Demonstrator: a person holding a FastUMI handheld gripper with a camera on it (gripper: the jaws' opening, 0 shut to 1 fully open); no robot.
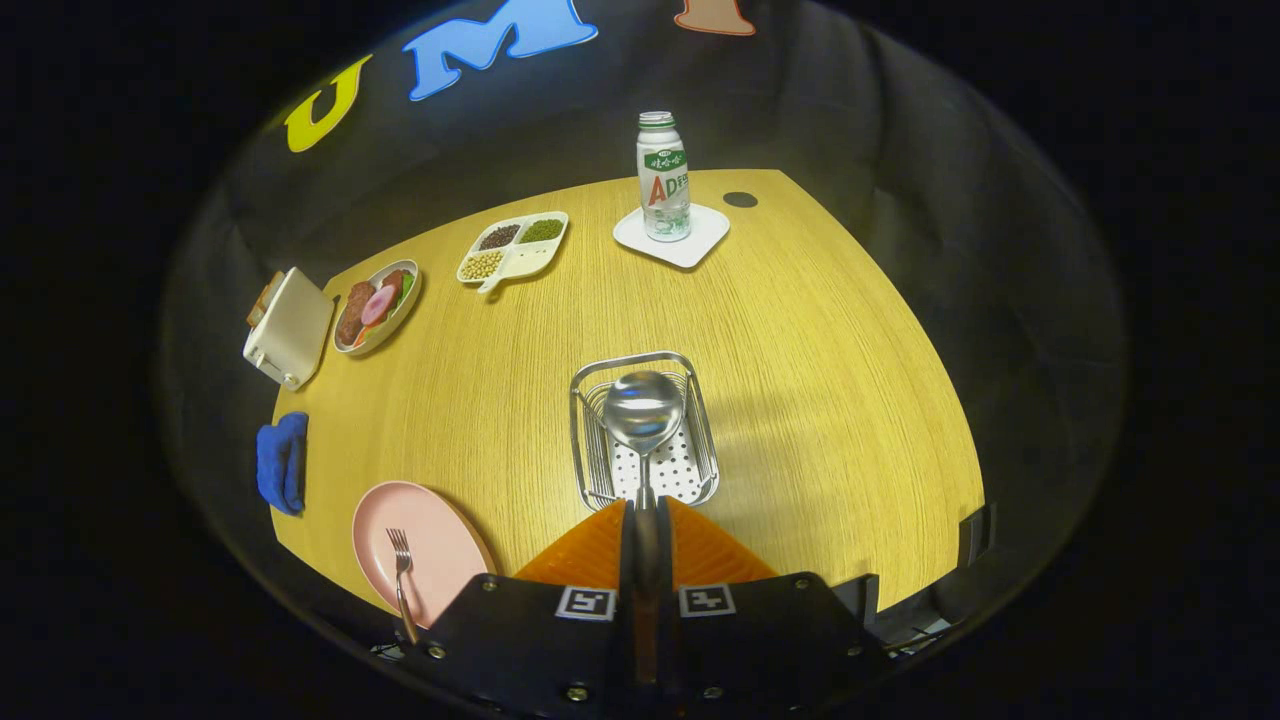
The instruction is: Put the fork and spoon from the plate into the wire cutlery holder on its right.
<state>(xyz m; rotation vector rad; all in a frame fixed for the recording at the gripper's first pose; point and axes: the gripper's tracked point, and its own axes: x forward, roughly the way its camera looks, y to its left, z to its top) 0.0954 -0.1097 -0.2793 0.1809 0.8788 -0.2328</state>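
Yellow wood table [820,400] below me: my gripper [645,525] is clamped on the spoon [643,410], over the wire cutlery holder [585,420]. Next, lower and release; the fork [400,560] waits on the pink plate [440,540].

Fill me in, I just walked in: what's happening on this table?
A person's handheld claw is shut on a spoon, holding its bowl over the wire cutlery holder. The fork lies on the pink plate to the holder's left, so one utensil is mid-transfer and one remains.
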